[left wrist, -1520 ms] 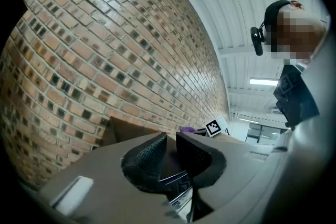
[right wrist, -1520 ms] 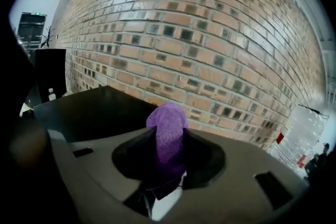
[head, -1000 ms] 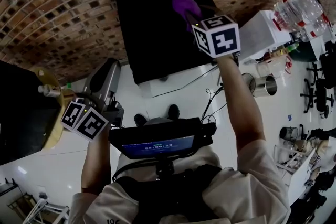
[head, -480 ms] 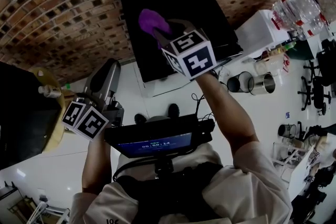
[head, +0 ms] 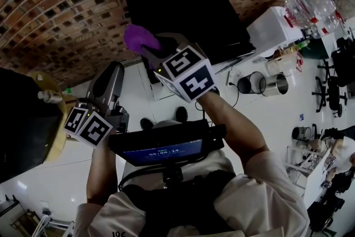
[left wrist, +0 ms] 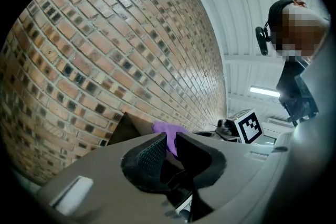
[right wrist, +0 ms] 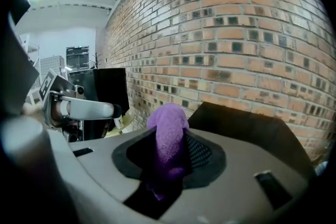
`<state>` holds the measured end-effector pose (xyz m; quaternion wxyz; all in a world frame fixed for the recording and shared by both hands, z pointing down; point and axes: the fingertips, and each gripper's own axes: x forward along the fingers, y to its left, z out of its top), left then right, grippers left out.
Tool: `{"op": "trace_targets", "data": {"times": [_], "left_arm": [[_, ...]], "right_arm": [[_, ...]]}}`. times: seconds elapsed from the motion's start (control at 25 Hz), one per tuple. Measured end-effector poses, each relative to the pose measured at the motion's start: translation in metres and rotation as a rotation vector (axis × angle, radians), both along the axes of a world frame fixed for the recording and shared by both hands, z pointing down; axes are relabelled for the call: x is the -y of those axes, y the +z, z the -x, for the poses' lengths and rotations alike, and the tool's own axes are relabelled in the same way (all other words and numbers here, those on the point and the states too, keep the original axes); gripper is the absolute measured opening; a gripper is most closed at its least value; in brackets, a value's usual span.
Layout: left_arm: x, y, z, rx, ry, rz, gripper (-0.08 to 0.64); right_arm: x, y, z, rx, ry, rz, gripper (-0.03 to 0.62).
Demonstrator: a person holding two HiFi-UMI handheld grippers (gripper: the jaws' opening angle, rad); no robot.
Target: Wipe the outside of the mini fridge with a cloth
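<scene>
And across it goes: the right gripper (head: 152, 53) has carried the purple cloth (head: 137, 37) from the right part of the mini fridge (head: 188, 8) top, through the middle, to its left front edge. Its jaws are clamped on the cloth, which bulges out between the pads. The left gripper (left wrist: 170, 145) hangs well left of the fridge and lower, jaws a narrow gap apart with nothing in them.

That looks like one stroke of the top finishing. To do this well, I'd press the cloth flat on the fridge, overlap the next pass with this one, and roll over the left edge onto the side wall. The clamp needs to stay firm or the cloth could drag out.
</scene>
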<state>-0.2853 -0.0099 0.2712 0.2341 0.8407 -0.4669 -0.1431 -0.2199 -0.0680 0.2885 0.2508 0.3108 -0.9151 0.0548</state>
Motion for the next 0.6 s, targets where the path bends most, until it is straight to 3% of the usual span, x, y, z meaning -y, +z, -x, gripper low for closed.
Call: {"op": "trace_targets", "data": {"times": [0.36, 0.6], "left_arm": [[0.001, 0.008, 0.002, -0.009, -0.007, 0.018, 0.044], [0.004, 0.008, -0.008, -0.001, 0.010, 0.022, 0.044]], "right_arm": [[-0.032, 0.018, 0.010, -0.009, -0.055, 0.038, 0.127], [-0.031, 0.029, -0.001, -0.014, -0.037, 0.046, 0.128]]}}
